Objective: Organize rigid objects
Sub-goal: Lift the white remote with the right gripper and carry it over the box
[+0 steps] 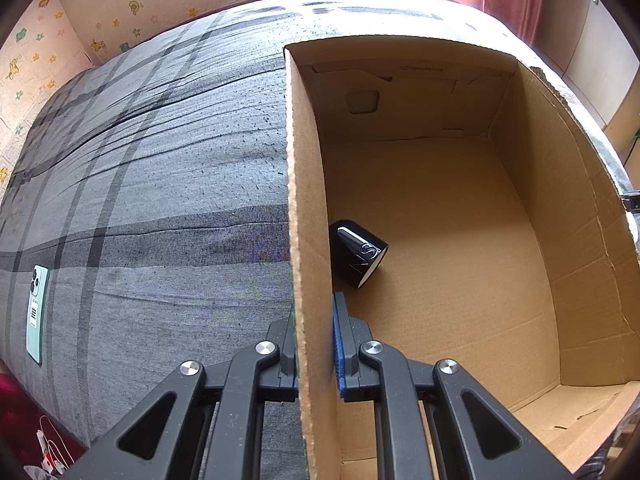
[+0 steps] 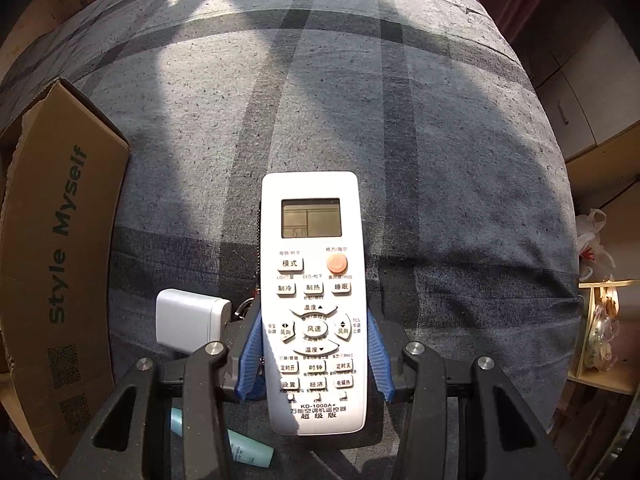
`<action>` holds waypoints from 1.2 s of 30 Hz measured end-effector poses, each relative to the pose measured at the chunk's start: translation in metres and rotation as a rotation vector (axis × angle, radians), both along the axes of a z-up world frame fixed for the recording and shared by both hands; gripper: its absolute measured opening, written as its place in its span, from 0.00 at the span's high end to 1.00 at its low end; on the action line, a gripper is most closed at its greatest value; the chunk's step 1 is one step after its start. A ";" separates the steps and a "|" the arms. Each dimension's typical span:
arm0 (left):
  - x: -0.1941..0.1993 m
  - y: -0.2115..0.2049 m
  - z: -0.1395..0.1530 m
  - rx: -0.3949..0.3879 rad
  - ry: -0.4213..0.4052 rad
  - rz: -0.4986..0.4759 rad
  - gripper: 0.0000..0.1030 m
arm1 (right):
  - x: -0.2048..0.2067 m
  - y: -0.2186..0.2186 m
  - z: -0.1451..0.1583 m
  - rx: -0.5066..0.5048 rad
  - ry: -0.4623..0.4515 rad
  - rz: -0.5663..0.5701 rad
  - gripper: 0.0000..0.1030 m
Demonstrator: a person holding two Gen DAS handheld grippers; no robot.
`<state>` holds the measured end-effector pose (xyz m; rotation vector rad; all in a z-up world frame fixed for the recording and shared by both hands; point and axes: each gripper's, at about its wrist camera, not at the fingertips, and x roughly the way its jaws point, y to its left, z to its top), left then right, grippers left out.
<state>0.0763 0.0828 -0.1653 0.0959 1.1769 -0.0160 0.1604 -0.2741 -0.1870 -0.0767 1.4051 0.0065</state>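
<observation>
In the left wrist view a cardboard box (image 1: pixel 440 208) stands open on a grey plaid bed. A black glossy cup-like object (image 1: pixel 358 254) lies on its side inside, near the left wall. My left gripper (image 1: pixel 314 344) is shut on the box's left wall (image 1: pixel 306 200), one finger outside, the blue-padded finger inside. In the right wrist view my right gripper (image 2: pixel 314 354) is shut on a white air-conditioner remote (image 2: pixel 312 300), its blue pads (image 2: pixel 250 360) pressing both long sides. The remote is held above the bed.
A mint green phone (image 1: pixel 37 314) lies on the bed at far left. In the right wrist view the box's outer side (image 2: pixel 60 264) is at left, a white charger (image 2: pixel 192 322) and a pale teal tube (image 2: pixel 240 444) lie beside my gripper. A wooden shelf (image 2: pixel 604 340) stands right.
</observation>
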 end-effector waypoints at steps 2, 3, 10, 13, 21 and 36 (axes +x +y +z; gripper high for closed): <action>0.000 0.000 0.000 0.001 0.000 -0.001 0.88 | -0.002 0.001 0.007 0.000 -0.004 -0.006 0.52; 0.000 -0.001 0.000 0.002 0.000 -0.002 0.88 | -0.003 0.001 0.009 0.004 -0.006 -0.007 0.52; 0.000 -0.002 0.000 0.006 0.000 -0.006 0.88 | -0.012 0.008 0.026 0.001 -0.030 0.004 0.52; 0.000 -0.002 0.000 0.006 -0.001 -0.005 0.88 | -0.021 0.012 0.036 0.008 -0.046 0.023 0.52; 0.000 -0.003 0.001 0.006 -0.002 -0.007 0.88 | -0.037 0.041 0.066 0.006 -0.080 0.083 0.52; -0.001 -0.003 0.000 0.001 -0.006 -0.008 0.88 | -0.045 0.112 0.102 0.016 -0.128 0.220 0.52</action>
